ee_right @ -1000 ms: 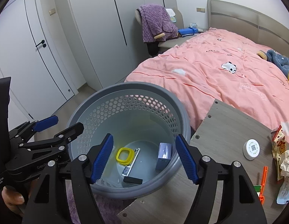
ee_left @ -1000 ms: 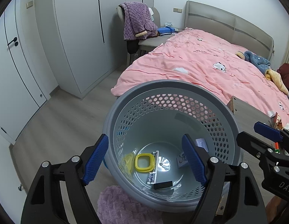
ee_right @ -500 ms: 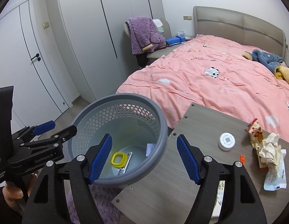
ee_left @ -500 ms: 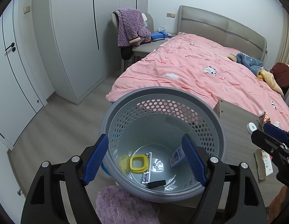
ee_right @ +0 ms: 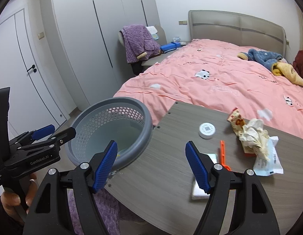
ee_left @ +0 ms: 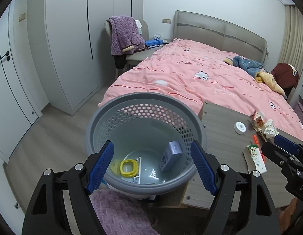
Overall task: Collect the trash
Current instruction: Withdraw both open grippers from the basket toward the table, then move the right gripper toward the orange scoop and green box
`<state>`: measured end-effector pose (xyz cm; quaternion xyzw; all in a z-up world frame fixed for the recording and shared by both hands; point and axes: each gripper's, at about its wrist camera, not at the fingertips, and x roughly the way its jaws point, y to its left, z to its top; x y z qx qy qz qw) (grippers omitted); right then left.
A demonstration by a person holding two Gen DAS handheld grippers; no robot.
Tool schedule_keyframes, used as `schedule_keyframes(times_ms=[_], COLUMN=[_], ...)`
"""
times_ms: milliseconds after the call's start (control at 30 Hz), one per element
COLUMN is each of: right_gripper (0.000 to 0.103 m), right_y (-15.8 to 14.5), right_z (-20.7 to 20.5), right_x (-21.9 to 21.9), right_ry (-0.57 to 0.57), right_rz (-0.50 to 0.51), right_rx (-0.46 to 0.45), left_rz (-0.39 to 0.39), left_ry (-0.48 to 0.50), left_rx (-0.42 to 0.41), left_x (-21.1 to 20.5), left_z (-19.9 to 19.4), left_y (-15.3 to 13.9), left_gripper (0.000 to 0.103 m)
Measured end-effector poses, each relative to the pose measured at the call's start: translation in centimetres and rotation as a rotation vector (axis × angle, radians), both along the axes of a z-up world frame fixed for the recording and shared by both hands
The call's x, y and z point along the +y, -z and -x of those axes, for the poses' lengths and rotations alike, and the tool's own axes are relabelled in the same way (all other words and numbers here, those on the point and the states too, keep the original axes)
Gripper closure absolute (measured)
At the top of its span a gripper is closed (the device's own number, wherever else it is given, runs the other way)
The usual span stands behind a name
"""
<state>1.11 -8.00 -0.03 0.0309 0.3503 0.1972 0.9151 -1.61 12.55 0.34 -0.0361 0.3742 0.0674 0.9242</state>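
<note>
**Right tool swings from the bin toward the remaining litter**

A second ago both tools looked straight down into the round grey perforated plastic bin (ee_left: pixel 145 117); the right tool (ee_right: pixel 151 164) has since pulled back and turned toward the grey wood-grain surface (ee_right: pixel 161 176), so the bin now sits at the left of its view. Its blue-padded jaws stand wide apart with nothing between them. The left tool (ee_left: pixel 151 166) is likewise spread and empty, hovering above the bin's mouth.

Inside the bin lie a yellow ring-shaped lid (ee_left: pixel 127 167), a pale lilac rectangular box (ee_left: pixel 170 155) leaning on the wall, and a flat printed strip (ee_left: pixel 137 169); a dark item seen there earlier is hidden by the rim now.

Trash left on the surface: a crumpled cream paper wad over a red-and-yellow snack wrapper (ee_right: pixel 251 135), a pale blue plastic packet (ee_right: pixel 269 162) beside it, a thin orange plastic stick (ee_right: pixel 223 152), a white round puck-like disc (ee_right: pixel 207 130), and a white flat carton (ee_right: pixel 202 186) partly behind the right jaw, possibly a small drink box.

The shift reads as one deposit finished and the next pickup starting, with the carton and stick nearest.
</note>
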Motion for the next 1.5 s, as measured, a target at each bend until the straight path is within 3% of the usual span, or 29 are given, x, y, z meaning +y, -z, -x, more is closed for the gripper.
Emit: schedule_keyframes(times_ms=[300,700,1133,1500], right_gripper=[0.033,0.033,0.033,0.033], right_y=[2.0,5.5,8.4,8.5], right_z=[1.7,1.4,0.0,-0.7], right_x=[-5.3,-9.8,-10.6,-9.9], right_ry=[0.101,0.199,0.222,0.209], right_rz=[0.017,0.041,0.074,0.087], right_rx=[0.029,0.088,0.149,0.148], left_rz=[-0.009,-0.02,-0.024,-0.01], left_ry=[0.086,0.15,0.184,0.186], left_rx=[0.029,0.089,0.113,0.12], left_x=[-4.6,-7.5,-9.3,-9.3], left_z=[0.2,-0.5,-1.3,-1.5], left_y=[1.4,3.2,3.9,4.3], left_gripper=[0.026,0.026,0.026,0.026])
